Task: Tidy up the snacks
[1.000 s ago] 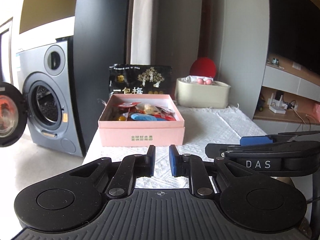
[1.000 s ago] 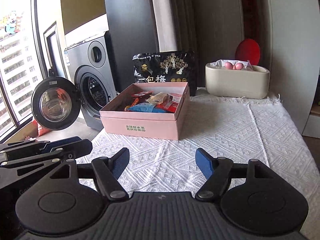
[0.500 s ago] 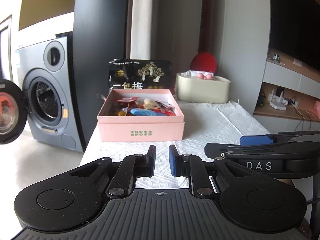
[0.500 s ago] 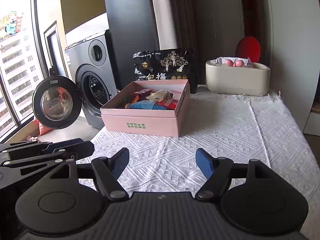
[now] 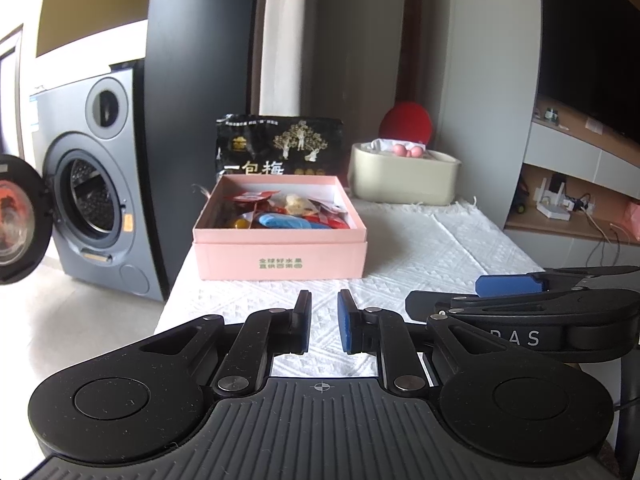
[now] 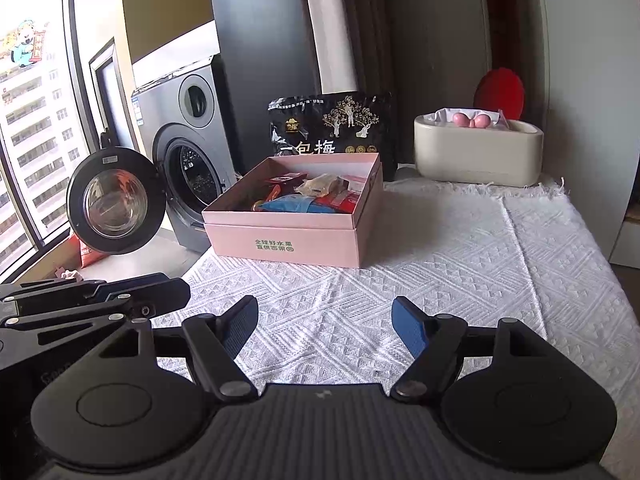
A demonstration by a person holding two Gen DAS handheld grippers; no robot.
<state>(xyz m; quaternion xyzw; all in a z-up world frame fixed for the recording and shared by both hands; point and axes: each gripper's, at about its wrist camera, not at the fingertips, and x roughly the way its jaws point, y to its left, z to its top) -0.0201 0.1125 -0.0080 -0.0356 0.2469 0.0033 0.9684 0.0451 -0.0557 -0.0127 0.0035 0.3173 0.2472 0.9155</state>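
Observation:
An open pink box [image 5: 280, 258] [image 6: 288, 245] stands on the white cloth ahead of both grippers, with several wrapped snacks [image 5: 280, 216] [image 6: 312, 196] lying inside it. A black snack bag [image 5: 280, 148] [image 6: 332, 124] stands upright right behind the box. My left gripper [image 5: 323, 326] hovers short of the box, shut with nothing between its blue pads. To its right, my right gripper [image 6: 324, 324] is open and empty above bare cloth. Each gripper shows at the edge of the other's view.
A beige tub [image 5: 404, 180] [image 6: 476, 156] holding pink round things sits at the back right, a red disc behind it. The cloth-covered table [image 6: 460, 272] ends at the left, where a washing machine [image 6: 188, 152] stands with its door [image 6: 114, 204] swung open.

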